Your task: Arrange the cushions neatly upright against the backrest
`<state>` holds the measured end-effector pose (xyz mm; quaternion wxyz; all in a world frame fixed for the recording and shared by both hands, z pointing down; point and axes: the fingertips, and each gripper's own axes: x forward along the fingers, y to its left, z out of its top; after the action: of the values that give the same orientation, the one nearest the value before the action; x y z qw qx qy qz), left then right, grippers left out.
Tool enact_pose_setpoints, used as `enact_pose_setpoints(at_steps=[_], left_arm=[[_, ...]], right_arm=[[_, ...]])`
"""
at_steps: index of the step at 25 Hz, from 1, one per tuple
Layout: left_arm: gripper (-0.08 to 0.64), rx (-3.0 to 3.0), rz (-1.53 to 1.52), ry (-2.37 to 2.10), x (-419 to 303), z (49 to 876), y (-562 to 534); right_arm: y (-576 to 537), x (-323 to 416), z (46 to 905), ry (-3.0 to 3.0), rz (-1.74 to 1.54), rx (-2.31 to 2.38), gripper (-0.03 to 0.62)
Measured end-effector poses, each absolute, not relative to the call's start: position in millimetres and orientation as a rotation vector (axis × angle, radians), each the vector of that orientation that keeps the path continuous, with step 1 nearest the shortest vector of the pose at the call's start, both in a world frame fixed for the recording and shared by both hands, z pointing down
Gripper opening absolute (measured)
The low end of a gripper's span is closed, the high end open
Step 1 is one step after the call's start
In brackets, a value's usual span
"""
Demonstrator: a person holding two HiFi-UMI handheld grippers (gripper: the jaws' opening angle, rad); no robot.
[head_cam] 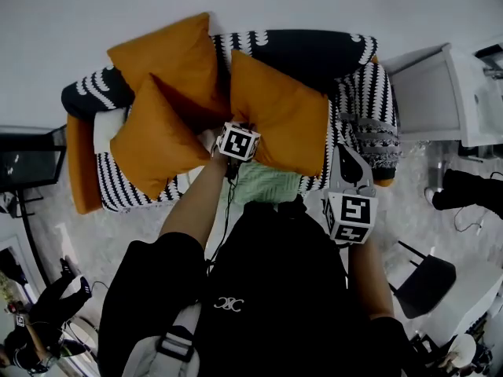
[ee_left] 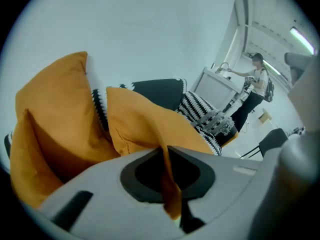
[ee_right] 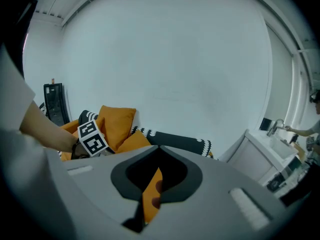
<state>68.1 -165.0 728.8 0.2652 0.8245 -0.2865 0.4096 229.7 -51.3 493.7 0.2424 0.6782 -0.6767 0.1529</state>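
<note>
1. Left hand-held gripper (ee_left: 167, 159) is clenched on an edge of the right cushion (head_cam: 279, 120). Right hand-held gripper (ee_right: 152, 184) also pinches orange fabric, apparently the same cushion.
2. That cushion leans corner-up against the sofa backrest (head_cam: 314, 52); not squared yet.
3. Back-left cushion (head_cam: 177, 61) and front-left cushion (head_cam: 153, 136) overlap, tilted, at the sofa's left end. Likely still to do.
4. No containers in play; all three cushions sit on the sofa.

Black top (head_cam: 267, 289) with white logo (head_cam: 229, 304); grey left claw (ee_left: 166, 151) and right claw (ee_right: 158, 154) bear black-and-white marker cubes (head_cam: 238, 141).
</note>
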Motion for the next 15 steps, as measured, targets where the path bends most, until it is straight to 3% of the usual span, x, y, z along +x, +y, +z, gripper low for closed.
enact_pose_setpoints(at_steps=[15], left_arm=[[0.012, 2.734, 1.109, -0.478, 254.1, 594.1, -158.2]], right_arm=[[-22.2, 332.9, 469.5, -1.788, 0.443, 2.093, 0.009]])
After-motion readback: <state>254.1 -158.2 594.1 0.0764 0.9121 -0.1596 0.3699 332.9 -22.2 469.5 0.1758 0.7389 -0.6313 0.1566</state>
